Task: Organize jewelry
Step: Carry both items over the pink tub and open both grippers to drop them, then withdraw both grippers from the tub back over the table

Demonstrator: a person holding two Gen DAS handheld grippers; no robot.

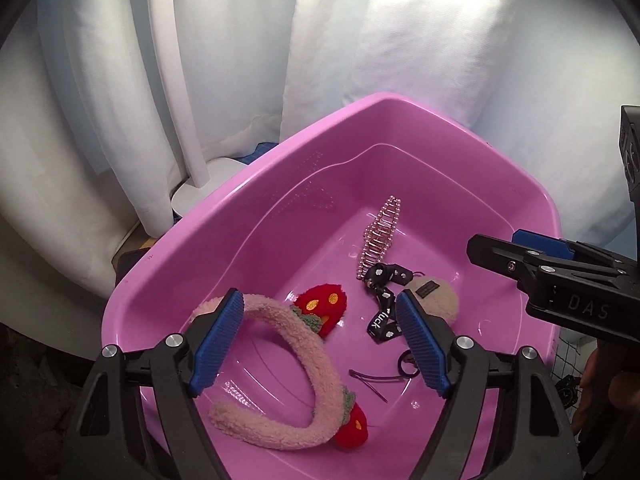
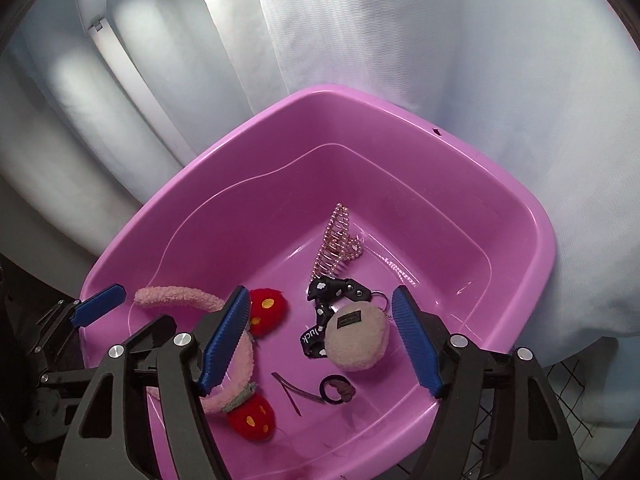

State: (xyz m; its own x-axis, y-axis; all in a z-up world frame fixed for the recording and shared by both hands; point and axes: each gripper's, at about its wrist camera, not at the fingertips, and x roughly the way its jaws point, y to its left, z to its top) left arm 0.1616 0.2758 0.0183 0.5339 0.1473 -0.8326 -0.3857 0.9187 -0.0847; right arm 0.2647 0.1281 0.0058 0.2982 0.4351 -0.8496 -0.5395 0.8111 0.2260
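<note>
Jaws of both grippers gape wide, empty, above the pink basin.

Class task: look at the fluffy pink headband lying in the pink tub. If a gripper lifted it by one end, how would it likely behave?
The headband keeps a firm arch, so it probably stays stiff. Its plush cover suggests it is light and grippy. The red strawberries may make it swing.

Jewelry (pearly) in pink tub

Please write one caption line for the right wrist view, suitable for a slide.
Open right gripper above a pink basin holding a fuzzy headband, pearl comb and round plush keychain.
</note>
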